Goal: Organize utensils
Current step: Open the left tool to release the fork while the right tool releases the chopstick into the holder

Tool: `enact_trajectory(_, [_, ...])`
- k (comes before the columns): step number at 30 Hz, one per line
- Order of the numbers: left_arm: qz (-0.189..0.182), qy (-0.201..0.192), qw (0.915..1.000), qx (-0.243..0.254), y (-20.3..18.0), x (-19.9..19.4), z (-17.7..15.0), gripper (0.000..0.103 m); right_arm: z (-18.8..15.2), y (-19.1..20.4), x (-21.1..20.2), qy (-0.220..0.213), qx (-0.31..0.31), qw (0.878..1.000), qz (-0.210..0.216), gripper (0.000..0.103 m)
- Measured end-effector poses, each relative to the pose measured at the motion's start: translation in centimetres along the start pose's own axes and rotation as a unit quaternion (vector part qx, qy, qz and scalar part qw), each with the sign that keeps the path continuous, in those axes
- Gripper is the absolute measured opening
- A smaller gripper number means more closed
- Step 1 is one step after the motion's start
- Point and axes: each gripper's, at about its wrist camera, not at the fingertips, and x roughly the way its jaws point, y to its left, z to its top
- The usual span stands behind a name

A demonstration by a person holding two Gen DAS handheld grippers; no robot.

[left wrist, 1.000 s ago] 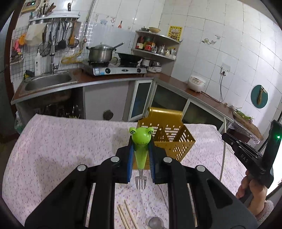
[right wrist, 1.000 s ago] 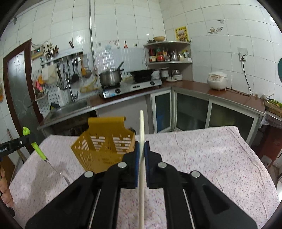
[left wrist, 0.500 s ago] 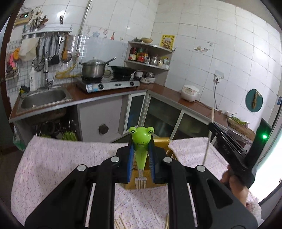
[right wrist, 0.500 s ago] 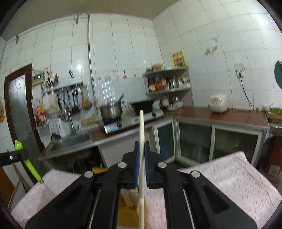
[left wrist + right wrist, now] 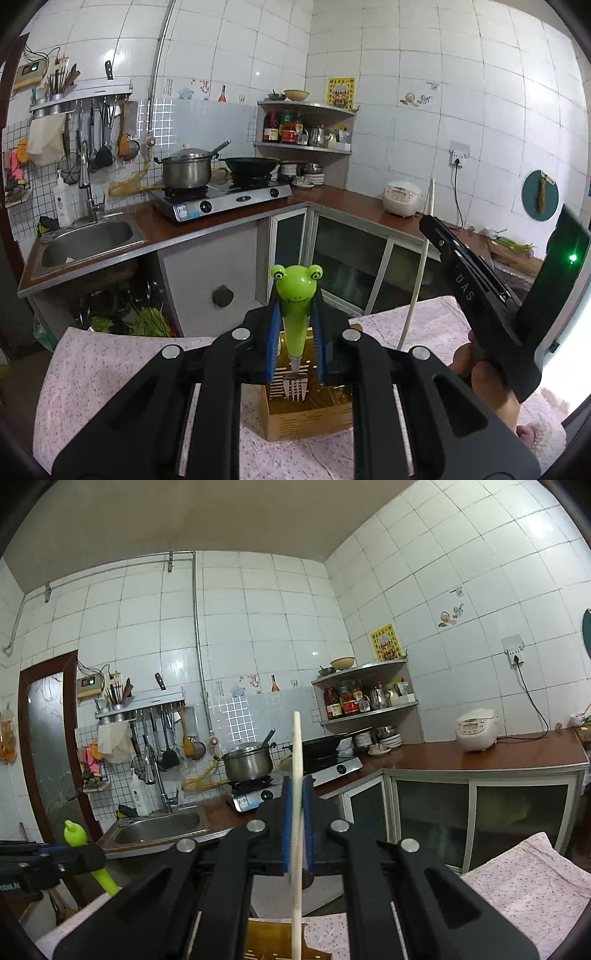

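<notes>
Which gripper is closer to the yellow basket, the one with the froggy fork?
Left. The left gripper hangs right above the yellow basket; the right gripper sits higher, off to its right side.

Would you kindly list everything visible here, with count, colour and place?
Fork: one, green frog handle, tines down over the basket.
Chopstick: one, pale, upright.
Basket: one, yellow, on the table.
Tablecloth: one, pink patterned, over the table.
Pot: one, steel, on the stove.
Wok: one, black, on the stove.
Rice cooker: one, white, on the counter.
Sink: one, steel, left counter.
Left tongs: black, shut on the fork.
Right tongs: black, shut on the chopstick.
</notes>
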Motion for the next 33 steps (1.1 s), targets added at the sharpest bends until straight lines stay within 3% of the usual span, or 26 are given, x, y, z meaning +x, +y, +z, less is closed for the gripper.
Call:
enact_trajectory(9, [-0.003, 0.046, 0.9988, -0.017, 1.6, 4.5, -3.7, 0.014, -4.9, -0.6, 1.7, 0.043, -0.026, 0.999, 0.007, 0.006])
enact_trajectory(16, [-0.007, 0.059, 0.9978, -0.028, 2.4, 5.3, -6.9, 0.014, -9.1, -1.9, 1.6, 0.091, -0.029, 0.995, 0.011, 0.006])
enact_trajectory(23, [-0.001, 0.07, 0.9966, -0.044, 2.8, 6.0, -8.6, 0.016, -11.0, -2.8, 2.0, 0.143, -0.021, 0.989, 0.015, 0.007])
enact_trajectory(26, [0.001, 0.068, 0.9962, -0.054, 3.0, 5.5, -8.7, 0.03, -11.0, -3.0, 2.0, 0.172, -0.021, 0.985, 0.016, 0.008])
enact_trajectory(27, [0.003, 0.066, 0.9962, -0.056, 3.1, 5.1, -8.6, 0.037, -10.8, -3.0, 1.8, 0.179, -0.021, 0.984, 0.017, 0.013])
enact_trajectory(28, [0.005, 0.062, 0.9964, -0.057, 3.2, 4.5, -8.4, 0.041, -10.5, -3.1, 1.5, 0.186, -0.019, 0.982, 0.016, 0.02])
enact_trajectory(29, [0.007, 0.058, 0.9967, -0.057, 3.1, 3.9, -8.2, 0.05, -10.2, -3.2, 1.0, 0.187, -0.018, 0.982, 0.014, 0.039])
enact_trajectory(30, [0.011, 0.051, 0.9972, -0.054, 3.0, 3.3, -8.0, 0.057, -9.8, -3.3, 0.5, 0.186, -0.018, 0.982, 0.011, 0.047])
enact_trajectory(33, [0.035, 0.036, 0.9979, -0.041, 2.7, 0.8, -7.6, 0.071, -8.5, -3.1, -1.2, 0.192, -0.035, 0.981, -0.005, 0.047])
